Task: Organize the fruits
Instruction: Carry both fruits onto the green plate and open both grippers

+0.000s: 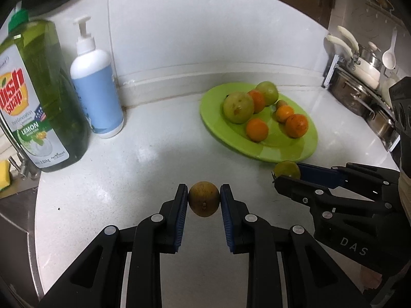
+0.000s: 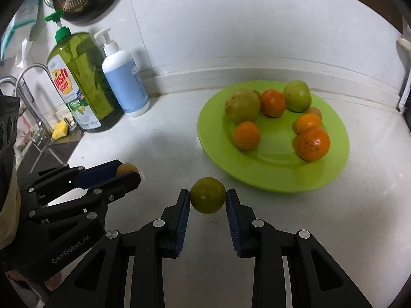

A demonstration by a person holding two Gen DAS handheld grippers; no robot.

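The left tongs (image 1: pixel 204 200) are clamping a small brownish-yellow fruit (image 1: pixel 204 202) between their blue pads, just above the white tabletop (image 1: pixel 154 154). Beside them, the right tongs (image 2: pixel 208 199) are gripping a green fruit (image 2: pixel 208 195) the same way. Both are pointing steeply downward toward the green plate (image 2: pixel 334 164). Farther off, that plate is holding orange and green fruits, with bare space at its near side. Probably the safest course is carrying each fruit over the near rim, lowering gently and letting go one at a time, so nothing rolls off.
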